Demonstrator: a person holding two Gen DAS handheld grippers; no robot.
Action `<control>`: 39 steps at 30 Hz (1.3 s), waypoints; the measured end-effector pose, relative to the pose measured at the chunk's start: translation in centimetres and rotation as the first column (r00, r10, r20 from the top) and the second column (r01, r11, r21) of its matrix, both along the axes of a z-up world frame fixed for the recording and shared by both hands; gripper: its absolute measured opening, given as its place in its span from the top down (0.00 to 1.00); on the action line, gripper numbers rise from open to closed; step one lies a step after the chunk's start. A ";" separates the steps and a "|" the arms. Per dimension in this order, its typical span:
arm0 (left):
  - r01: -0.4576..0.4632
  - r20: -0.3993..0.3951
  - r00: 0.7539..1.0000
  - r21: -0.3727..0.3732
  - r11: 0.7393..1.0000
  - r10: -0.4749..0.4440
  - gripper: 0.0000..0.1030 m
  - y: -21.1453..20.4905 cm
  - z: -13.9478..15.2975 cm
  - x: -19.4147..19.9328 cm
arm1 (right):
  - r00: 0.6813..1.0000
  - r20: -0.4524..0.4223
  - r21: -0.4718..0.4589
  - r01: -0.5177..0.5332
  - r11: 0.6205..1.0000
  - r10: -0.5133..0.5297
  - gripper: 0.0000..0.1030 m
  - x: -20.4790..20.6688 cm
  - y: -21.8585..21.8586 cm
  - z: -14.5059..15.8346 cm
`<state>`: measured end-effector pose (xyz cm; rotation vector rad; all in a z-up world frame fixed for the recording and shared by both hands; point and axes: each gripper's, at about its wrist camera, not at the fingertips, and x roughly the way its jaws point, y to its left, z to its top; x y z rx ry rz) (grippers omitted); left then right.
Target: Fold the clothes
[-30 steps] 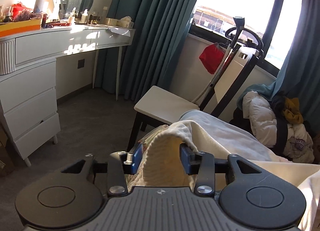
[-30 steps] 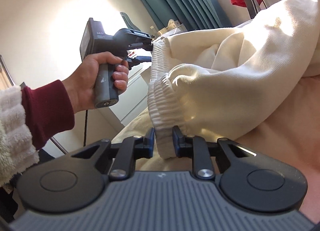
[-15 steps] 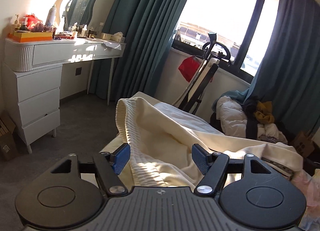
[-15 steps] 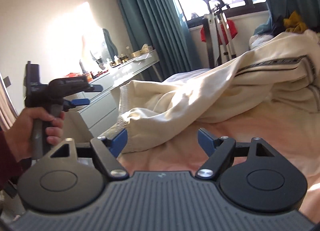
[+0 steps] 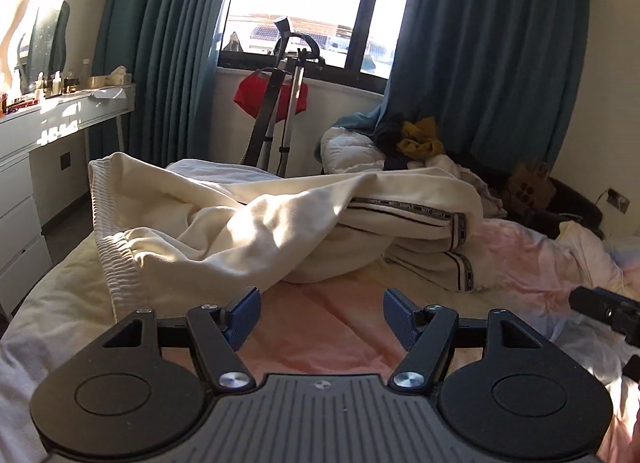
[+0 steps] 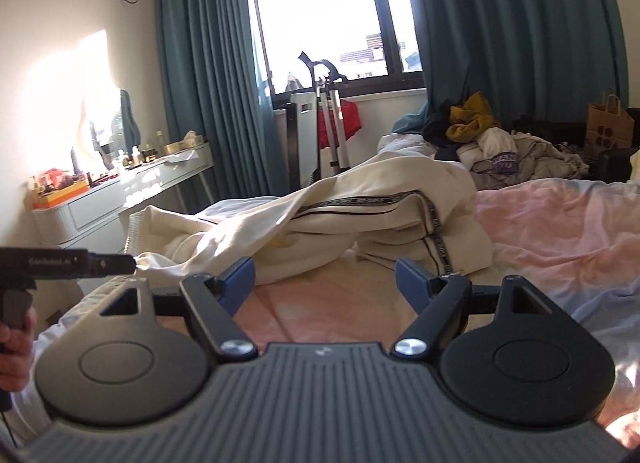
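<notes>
The cream pants [image 5: 248,223] lie rumpled, folding unfinished; left gripper [image 5: 319,313] and right gripper [image 6: 325,283] both spread, empty.

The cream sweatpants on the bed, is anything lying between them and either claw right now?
Nothing visible is in the way. Only bare pink bedsheet lies between the open left claw and the cream sweatpants. The right claw is open too, with the same clear sheet ahead of it up to the fabric.
</notes>
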<state>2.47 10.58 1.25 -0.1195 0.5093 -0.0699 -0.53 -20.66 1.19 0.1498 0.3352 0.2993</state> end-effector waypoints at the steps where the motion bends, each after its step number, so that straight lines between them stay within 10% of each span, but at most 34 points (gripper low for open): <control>1: 0.007 -0.006 1.000 0.022 1.000 -0.007 0.32 -0.6 -0.3 0.7 | 1.000 -0.003 0.010 0.013 1.000 -0.013 0.23 0.1 -0.2 0.0; 19: 0.042 0.038 0.998 0.201 0.979 -0.050 0.34 -4.0 -6.3 27.9 | 0.977 -0.150 0.109 0.166 0.980 -0.148 0.23 7.6 -3.2 -7.0; 27: 0.060 0.048 0.996 0.216 0.975 -0.072 0.50 -5.8 -7.1 37.9 | 0.955 -0.244 0.140 0.206 0.968 -0.168 0.23 12.0 -3.5 -11.2; 31: 0.126 0.002 0.992 0.215 0.968 -0.129 0.93 -5.8 -7.3 39.6 | 0.951 -0.261 0.136 0.205 0.969 -0.164 0.23 13.0 -3.0 -12.4; 39: 0.191 0.100 0.973 0.144 0.971 -0.206 0.98 -5.2 -2.6 29.0 | 0.960 -0.224 0.154 0.205 0.967 -0.168 0.23 12.3 -2.9 -11.6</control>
